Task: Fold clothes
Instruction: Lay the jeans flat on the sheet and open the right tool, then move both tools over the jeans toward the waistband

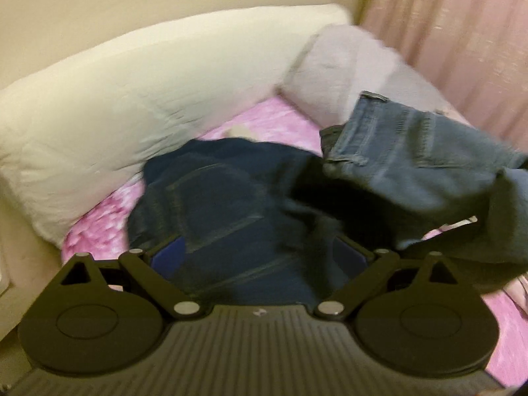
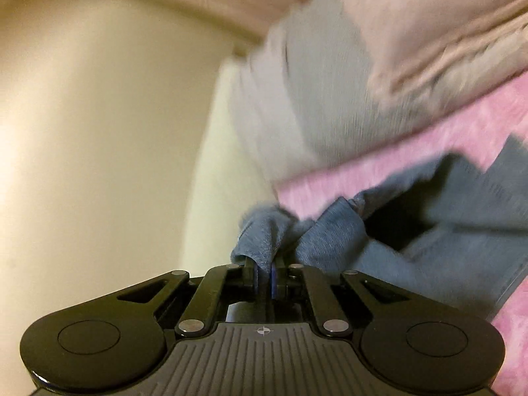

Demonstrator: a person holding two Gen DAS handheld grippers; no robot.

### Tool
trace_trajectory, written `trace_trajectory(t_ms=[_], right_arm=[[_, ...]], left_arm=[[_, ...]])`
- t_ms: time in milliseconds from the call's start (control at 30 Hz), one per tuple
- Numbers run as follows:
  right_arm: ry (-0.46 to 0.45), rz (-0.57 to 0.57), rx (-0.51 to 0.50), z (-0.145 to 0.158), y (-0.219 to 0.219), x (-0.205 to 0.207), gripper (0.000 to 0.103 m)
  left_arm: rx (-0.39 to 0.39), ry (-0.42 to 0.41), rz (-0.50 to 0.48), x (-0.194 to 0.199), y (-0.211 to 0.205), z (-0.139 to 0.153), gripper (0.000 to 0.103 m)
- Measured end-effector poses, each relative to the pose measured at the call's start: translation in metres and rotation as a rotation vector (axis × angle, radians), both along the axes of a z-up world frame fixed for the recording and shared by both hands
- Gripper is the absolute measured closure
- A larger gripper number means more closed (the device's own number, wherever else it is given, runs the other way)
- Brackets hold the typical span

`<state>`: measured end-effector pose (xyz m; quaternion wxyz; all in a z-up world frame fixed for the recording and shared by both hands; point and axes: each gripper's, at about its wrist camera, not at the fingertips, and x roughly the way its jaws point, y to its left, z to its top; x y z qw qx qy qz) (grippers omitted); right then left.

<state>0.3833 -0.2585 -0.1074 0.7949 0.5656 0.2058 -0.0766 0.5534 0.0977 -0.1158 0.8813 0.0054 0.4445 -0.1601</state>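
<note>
On the bed, over a pink blanket [image 1: 99, 231], lies a heap of denim. Left wrist view: dark jeans [image 1: 224, 198] spread from centre toward 6 o'clock, lying over the left gripper [image 1: 260, 254]. Its linkage arms are splayed wide, blue pads just showing at either side of the cloth; the jaws stand spread, with denim lying between them and no pad seen pressing on it. At 2 o'clock a lighter pair of jeans [image 1: 406, 151] is raised off the blanket, waistband and belt loops visible, one end trailing toward 4 o'clock (heavily blurred). A long cream pillow [image 1: 132, 99] runs along the wall from 9 to 12 o'clock; a grey pillow [image 1: 340, 66] sits at 1 o'clock, touching the cream one's end. Pink curtain [image 1: 462, 33] at 2 o'clock.

Right wrist view: the right gripper [image 2: 264, 277] has its jaws pressed nearly together, pinching a fold of the lighter jeans [image 2: 260, 231] that bunches up just above the fingertips. The rest of that denim hangs away toward 3 o'clock across the pink blanket [image 2: 429, 151]. Grey pillow [image 2: 313, 82] at 1 o'clock, cream wall [image 2: 99, 115] filling 9 to 11 o'clock. Much smear across this picture.
</note>
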Motion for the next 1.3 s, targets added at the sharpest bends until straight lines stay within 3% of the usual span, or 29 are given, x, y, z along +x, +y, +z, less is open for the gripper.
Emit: trace_trajectory(t_ms=[300,367,433,467,533,700,867,967,1067,1300], right_arm=[[-0.103,-0.439,-0.18,0.102,-0.06,-0.239,0.098],[-0.075,-0.538,-0.232,0.115,-0.065,-0.298,0.098],[0.062,-0.571,-0.292,0.12,-0.071,-0.337,0.095],[0.182,-0.549,-0.307,0.116,-0.077,-0.353,0.084],[0.416,-0.502,-0.323,0.1,-0.087,-0.385,0.031],[0.71,-0.454,-0.412,0.051,-0.072,-0.472,0.03],[0.824,-0.38,-0.372,0.006,-0.054,-0.54,0.03],[0.871,-0.318,-0.374,-0.017,-0.042,-0.559,0.03],[0.9,-0.239,-0.381,-0.036,-0.027,-0.566,0.03],[0.85,-0.183,-0.423,-0.048,-0.022,-0.565,0.03]], left_arm=[[-0.079,-0.051,-0.361,-0.102,-0.136,0.041,0.009],[-0.092,-0.057,-0.452,-0.137,-0.168,0.047,0.009],[-0.09,-0.049,-0.542,-0.176,-0.201,0.047,0.009],[-0.082,-0.04,-0.58,-0.195,-0.216,0.046,0.009],[-0.053,-0.026,-0.647,-0.237,-0.243,0.04,0.009],[0.056,0.008,-0.741,-0.335,-0.278,0.014,0.009],[0.188,0.015,-0.754,-0.409,-0.285,-0.015,0.009],[0.268,0.024,-0.713,-0.436,-0.278,-0.031,0.009],[0.317,0.024,-0.688,-0.46,-0.262,-0.025,0.009],[0.389,-0.044,-0.714,-0.485,-0.244,-0.01,0.009]])
